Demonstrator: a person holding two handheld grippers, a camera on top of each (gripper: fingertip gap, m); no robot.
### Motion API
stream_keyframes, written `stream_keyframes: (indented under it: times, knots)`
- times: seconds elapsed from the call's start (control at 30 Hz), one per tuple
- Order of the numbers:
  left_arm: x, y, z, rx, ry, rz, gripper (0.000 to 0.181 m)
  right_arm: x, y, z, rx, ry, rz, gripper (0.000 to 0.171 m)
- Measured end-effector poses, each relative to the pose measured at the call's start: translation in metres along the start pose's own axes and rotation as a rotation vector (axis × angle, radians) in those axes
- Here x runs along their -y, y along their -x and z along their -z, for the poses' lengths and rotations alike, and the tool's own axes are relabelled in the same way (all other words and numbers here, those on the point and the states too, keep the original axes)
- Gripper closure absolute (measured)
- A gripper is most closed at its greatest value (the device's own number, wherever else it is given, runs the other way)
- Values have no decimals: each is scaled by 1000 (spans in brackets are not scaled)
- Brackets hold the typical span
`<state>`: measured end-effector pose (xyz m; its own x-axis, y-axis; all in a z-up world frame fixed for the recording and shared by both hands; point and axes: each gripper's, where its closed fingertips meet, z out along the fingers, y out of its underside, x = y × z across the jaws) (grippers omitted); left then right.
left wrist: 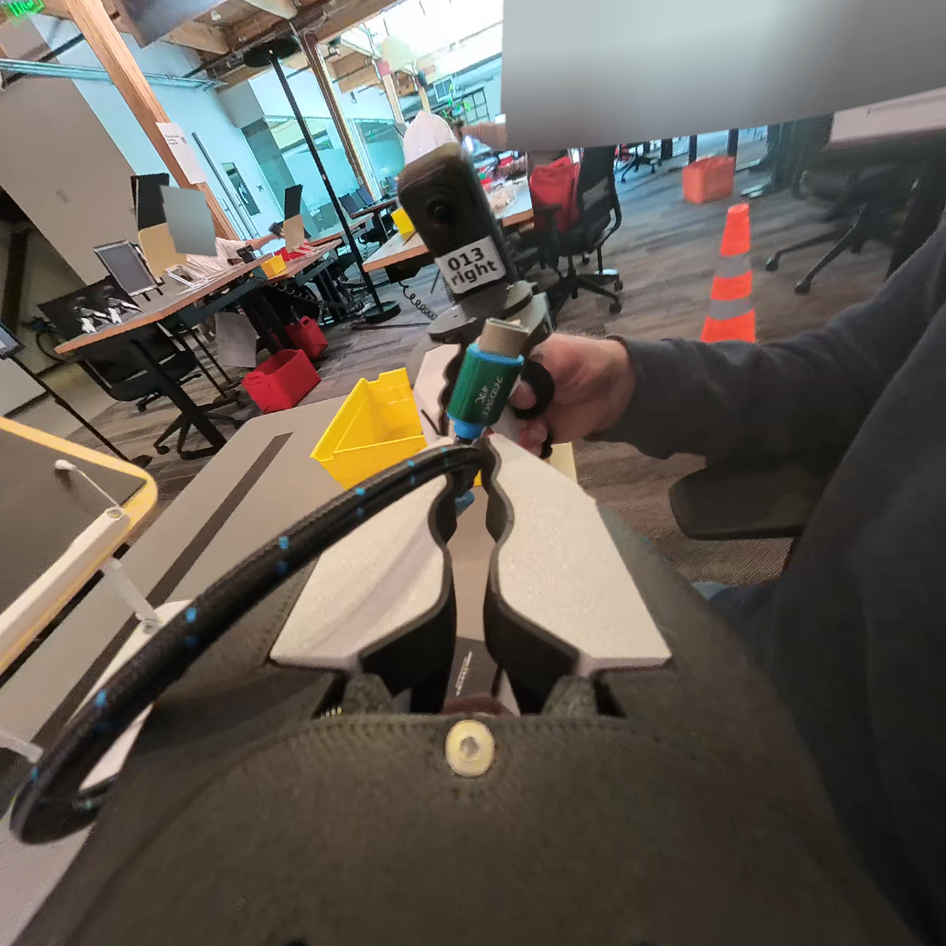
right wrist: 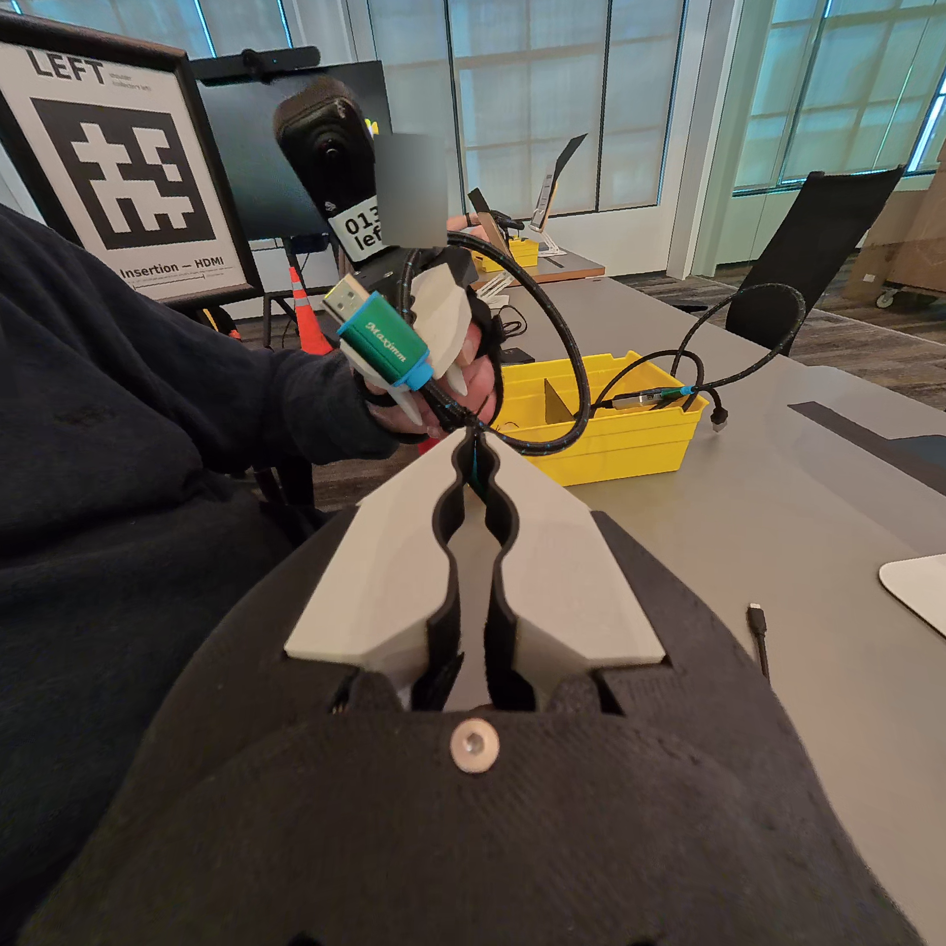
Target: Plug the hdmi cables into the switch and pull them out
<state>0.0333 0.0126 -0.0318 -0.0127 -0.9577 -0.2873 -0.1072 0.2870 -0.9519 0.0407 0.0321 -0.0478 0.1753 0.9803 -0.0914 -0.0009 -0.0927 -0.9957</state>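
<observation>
Both tools pinch one braided HDMI cable mid-frame, above the surface.
Left tool (left wrist: 473, 450) and right tool (right wrist: 473, 435) clamp the stiff, springy cable (left wrist: 245, 568) just behind its rigid green plug (left wrist: 484, 389); hold the plug body.

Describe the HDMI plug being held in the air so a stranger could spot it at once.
Start at the yellow bin on the grey table; a second plug lies inside it. Left of the bin, above the table edge, two grippers meet on a black braided cable. The held plug tops that cable: green shell, blue collars, metal tip pointing up, clear of the bin.
</observation>
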Motion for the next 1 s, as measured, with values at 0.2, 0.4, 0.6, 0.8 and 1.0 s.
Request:
stream_keyframes:
  times: [0.2, 0.4, 0.6, 0.8, 1.0]
  knots:
    - [6, 4, 4, -20, -58, 90, 175, 3, 6, 1, 5, -5, 53, 171]
    - [6, 6, 4, -8, -56, 88, 175, 8, 12, 0, 6, -16, 82, 171]
    - [7, 1, 3, 10, -17, -15, 175, 7, 9, 0, 16, -25, 48, 170]
    - [8, -4, 1, 26, 15, -92, 175, 9, 12, 0, 16, -23, 78, 171]
    - [5, -4, -1, 24, 16, -87, 175, 10, 12, 0, 8, -24, 81, 171]
